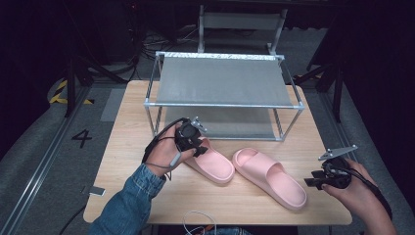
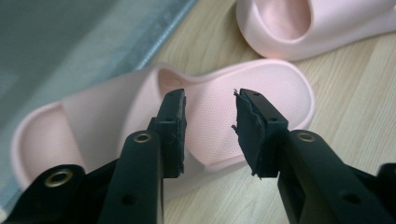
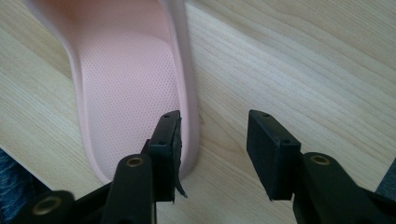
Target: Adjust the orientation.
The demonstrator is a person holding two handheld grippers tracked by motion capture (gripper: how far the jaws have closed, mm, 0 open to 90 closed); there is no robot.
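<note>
Left pink slipper [image 1: 211, 164], toe hidden under open left hand-held gripper [image 1: 195, 142]; right hand-held gripper [image 1: 313, 182] open.

Two pale pink slippers [image 1: 244, 169] with dotted insoles on a light woodgrain table [image 1: 127, 147].

Two pale pink foam slides are lying sole-down, side by side, on the wooden tabletop [image 1: 122, 161], just in front of a metal shoe rack [image 1: 222, 81]. The left slide [image 1: 215, 164] is sitting nearer the rack, its toe band pointing toward it. The right slide [image 1: 271, 177] is angling heel-first toward the tabletop's near right edge, its dotted footbed facing up
</note>
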